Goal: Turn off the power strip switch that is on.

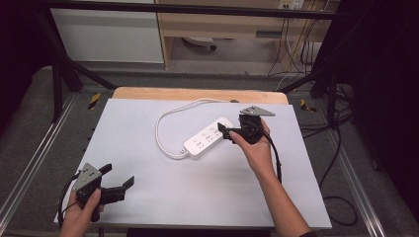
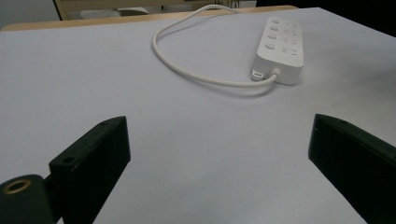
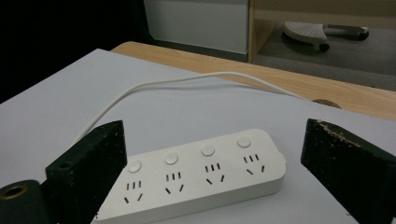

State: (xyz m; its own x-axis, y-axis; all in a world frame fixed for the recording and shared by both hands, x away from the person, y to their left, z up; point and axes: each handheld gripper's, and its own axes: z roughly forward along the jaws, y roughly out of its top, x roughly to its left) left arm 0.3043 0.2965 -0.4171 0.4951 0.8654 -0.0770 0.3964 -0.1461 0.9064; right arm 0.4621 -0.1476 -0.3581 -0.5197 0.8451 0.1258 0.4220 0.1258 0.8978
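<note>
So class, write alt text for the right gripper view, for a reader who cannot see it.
A white power strip with four sockets and four round buttons lies on a white table, seen between the two black jaws of the open right gripper, which do not touch it. Its white cable curves away towards the table's wooden far edge.

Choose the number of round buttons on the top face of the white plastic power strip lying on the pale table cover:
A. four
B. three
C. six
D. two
A: the right gripper view shows the white plastic power strip with four round buttons in a row, one above each socket group.
</note>
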